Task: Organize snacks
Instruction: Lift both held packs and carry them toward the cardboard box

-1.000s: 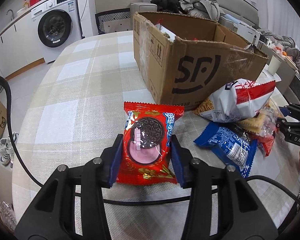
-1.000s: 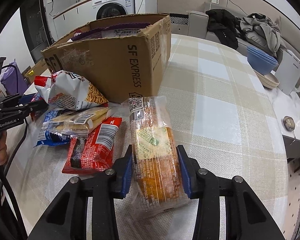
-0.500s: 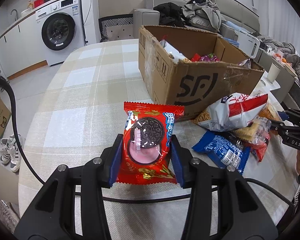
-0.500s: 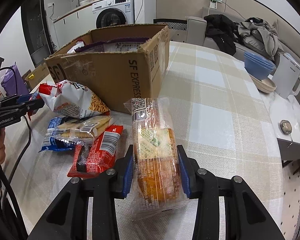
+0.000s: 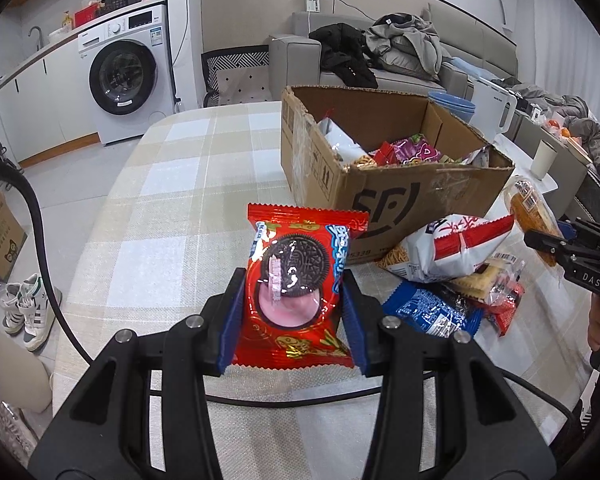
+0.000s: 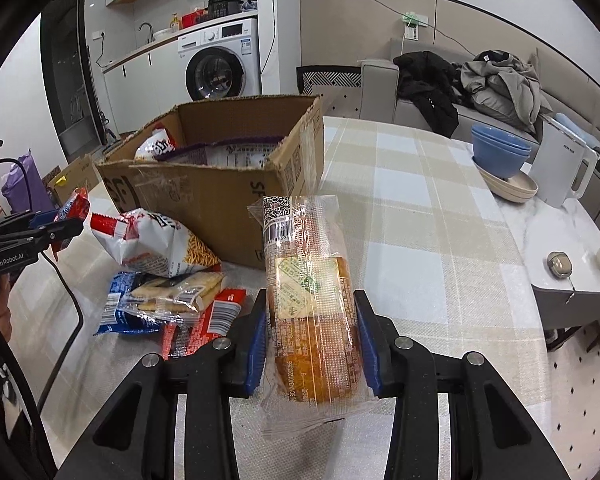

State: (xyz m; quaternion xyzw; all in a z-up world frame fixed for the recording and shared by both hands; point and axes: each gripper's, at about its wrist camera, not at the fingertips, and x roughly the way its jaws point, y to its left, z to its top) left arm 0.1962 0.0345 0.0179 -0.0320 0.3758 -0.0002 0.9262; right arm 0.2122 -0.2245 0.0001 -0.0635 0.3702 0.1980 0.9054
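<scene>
"Holding two snacks up off the surface (image 5: 172, 216) at once! What has each one got?"

"The left hand-held gripper (image 5: 292, 312) squeezes a red Oreo cookie pack (image 5: 300, 280) between its blue pads. The right hand-held gripper (image 6: 312, 340) is closed around a clear-wrapped bread loaf (image 6: 312, 304)."

"Where do they go?"

"I think into the open SF cardboard box (image 5: 400, 196), just ahead. It already has snacks inside."

"How do we do it well?"

"Lift each pack higher than the box wall first, then let go right over the opening. Keep the squeeze soft so the bread is not squashed."

"And the rest?"

"A noodle-snack bag (image 6: 160, 244), crackers (image 6: 180, 292) and a blue packet (image 5: 432, 312) lie in a pile beside the box."
</scene>
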